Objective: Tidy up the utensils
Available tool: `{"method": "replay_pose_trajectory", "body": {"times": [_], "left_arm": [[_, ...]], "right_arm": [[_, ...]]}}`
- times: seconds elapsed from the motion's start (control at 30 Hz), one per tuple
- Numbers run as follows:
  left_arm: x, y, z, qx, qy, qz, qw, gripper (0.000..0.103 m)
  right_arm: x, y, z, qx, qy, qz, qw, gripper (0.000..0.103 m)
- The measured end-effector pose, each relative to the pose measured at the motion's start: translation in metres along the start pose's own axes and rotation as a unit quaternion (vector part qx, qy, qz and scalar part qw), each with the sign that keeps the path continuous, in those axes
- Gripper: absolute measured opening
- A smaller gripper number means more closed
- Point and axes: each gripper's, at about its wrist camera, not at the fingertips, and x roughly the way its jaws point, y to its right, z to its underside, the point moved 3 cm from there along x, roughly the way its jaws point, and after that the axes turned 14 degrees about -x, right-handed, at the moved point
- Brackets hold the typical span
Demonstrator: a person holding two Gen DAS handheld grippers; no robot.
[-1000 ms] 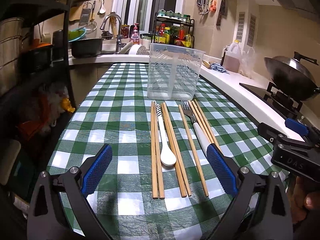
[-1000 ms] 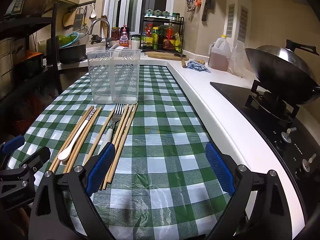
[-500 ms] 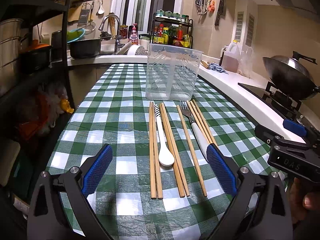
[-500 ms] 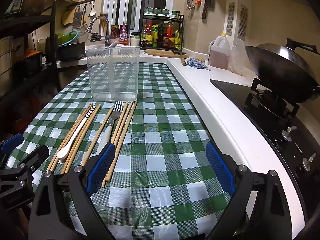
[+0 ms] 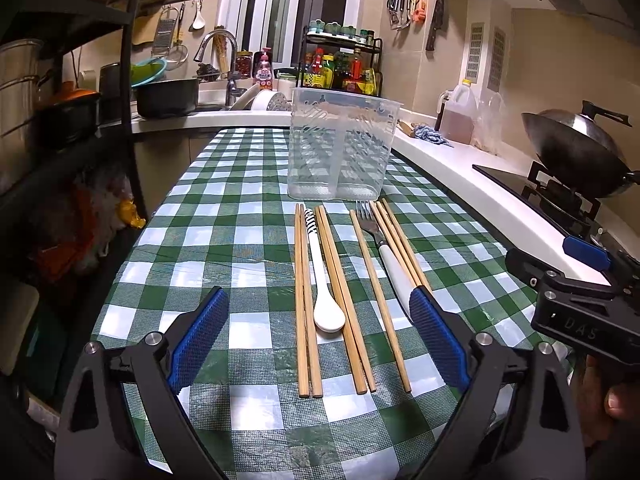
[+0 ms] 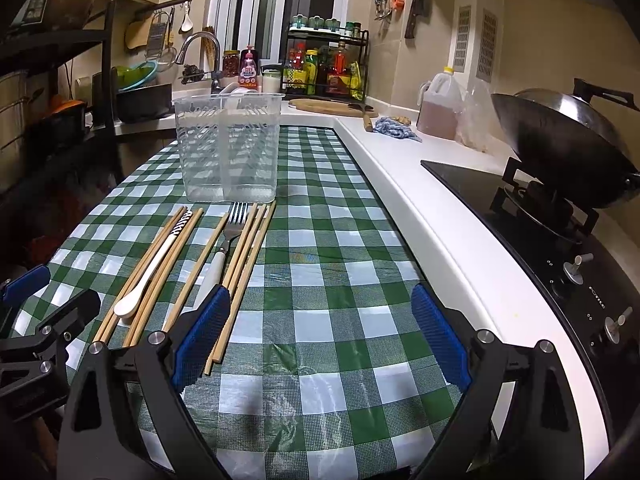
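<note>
Utensils lie in a row on the green checked tablecloth, straight ahead at 12 o'clock of the left gripper, whose blue-padded jaws stand wide and hold nothing. Nearest are the chopsticks, flanking a white spoon with a striped handle; just right, a white-handled fork rests among more chopsticks. The right gripper, jaws likewise wide and empty, hovers over bare cloth with the row at its 10 o'clock. Beyond the utensils stands a clear plastic holder. A wok sits on the stove at 2 o'clock.
</note>
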Motion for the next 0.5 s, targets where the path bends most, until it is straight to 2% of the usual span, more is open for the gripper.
{"method": "replay_pose_trajectory", "body": {"times": [0.2, 0.3, 0.37, 0.4, 0.47, 0.5], "left_arm": [[0.0, -0.001, 0.001, 0.003, -0.001, 0.004, 1.0, 0.088], [0.0, -0.001, 0.002, 0.002, -0.003, 0.004, 1.0, 0.085], [0.002, -0.003, 0.003, -0.001, -0.012, 0.003, 0.9999, 0.078], [0.003, -0.005, 0.004, -0.002, -0.016, 0.001, 0.9999, 0.075], [0.007, -0.011, 0.007, -0.006, -0.035, -0.011, 0.9993, 0.058], [0.01, -0.015, 0.008, -0.012, -0.046, -0.014, 0.9987, 0.053]], "right_arm": [[0.0, -0.002, 0.0, 0.001, -0.002, -0.002, 1.0, 0.09], [0.002, -0.003, 0.001, 0.002, -0.007, -0.008, 1.0, 0.089], [0.004, -0.005, 0.002, 0.004, -0.012, -0.021, 1.0, 0.075], [0.006, -0.006, 0.003, 0.005, -0.014, -0.03, 0.999, 0.071], [0.012, -0.009, 0.005, 0.012, -0.025, -0.063, 0.998, 0.049], [0.015, -0.011, 0.006, 0.018, -0.032, -0.083, 0.996, 0.044]]}}
